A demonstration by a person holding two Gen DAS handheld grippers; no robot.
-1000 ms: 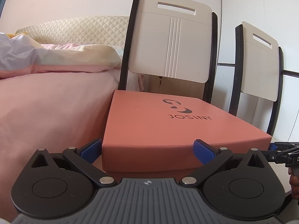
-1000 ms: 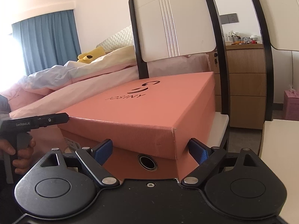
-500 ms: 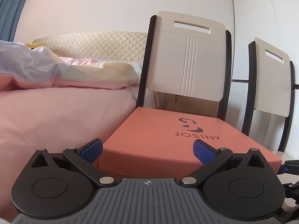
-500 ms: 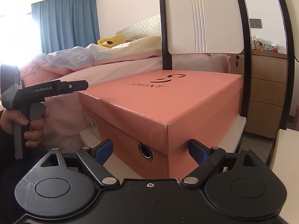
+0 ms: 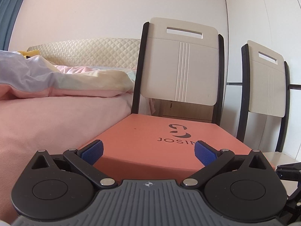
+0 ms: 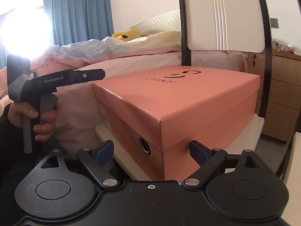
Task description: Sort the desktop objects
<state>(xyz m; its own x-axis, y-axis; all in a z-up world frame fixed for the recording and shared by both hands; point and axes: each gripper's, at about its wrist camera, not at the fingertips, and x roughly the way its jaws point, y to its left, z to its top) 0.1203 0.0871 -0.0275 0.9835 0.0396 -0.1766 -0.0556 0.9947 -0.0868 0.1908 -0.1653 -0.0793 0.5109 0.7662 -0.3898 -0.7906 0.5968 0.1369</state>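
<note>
Left wrist view: our left gripper (image 5: 148, 153) is spread wide, holding nothing; the shoe box (image 5: 150, 145) sits on the chair (image 5: 180, 66) straight ahead, its near edge between the fingertips.

Right wrist view: our right gripper (image 6: 151, 153) is likewise spread, empty, a box corner just ahead. A hand (image 6: 35, 116) holds the other tool off left.

The left wrist camera sits low and close, looking along the lid of the pink shoe box (image 5: 150, 143) toward the chair (image 5: 180, 64) back. The right wrist camera faces the box's near corner, close, bed (image 6: 131, 60) behind. Both share box and chair.
</note>
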